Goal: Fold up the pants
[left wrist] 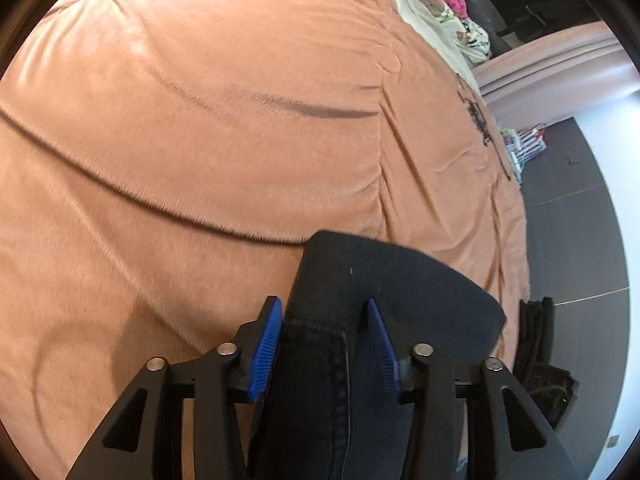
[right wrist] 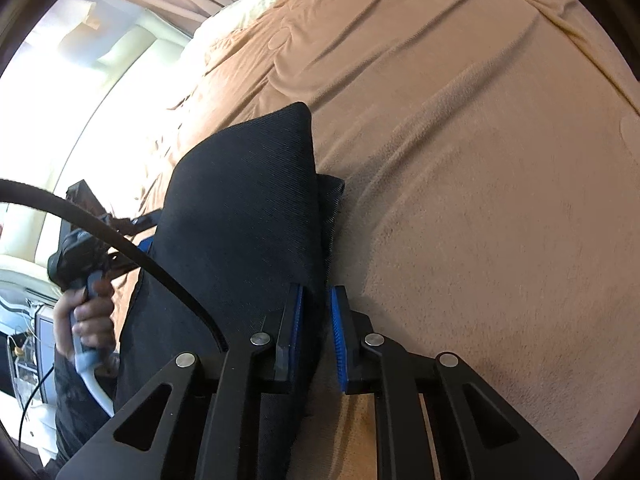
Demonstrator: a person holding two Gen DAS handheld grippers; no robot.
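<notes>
The dark navy pants [left wrist: 372, 280] hang between my two grippers above the orange blanket [left wrist: 200, 100]. My left gripper [left wrist: 324, 320] is shut on a seamed edge of the pants, with the cloth bunched between its blue pads [left wrist: 266, 352]. My right gripper [right wrist: 318, 312] is shut on another edge of the pants [right wrist: 248, 208], which rise in a peaked fold ahead of its blue pads [right wrist: 338, 344]. The left gripper and the hand that holds it [right wrist: 86, 320] show at the left of the right wrist view.
The orange blanket [right wrist: 480, 160] covers the bed, wrinkled in long ridges. A cream floral sheet [left wrist: 432, 4] lies at its far end. Dark floor [left wrist: 576, 216] and a dark bundle [left wrist: 536, 336] lie off the bed's right edge. A black cable [right wrist: 120, 236] crosses the right wrist view.
</notes>
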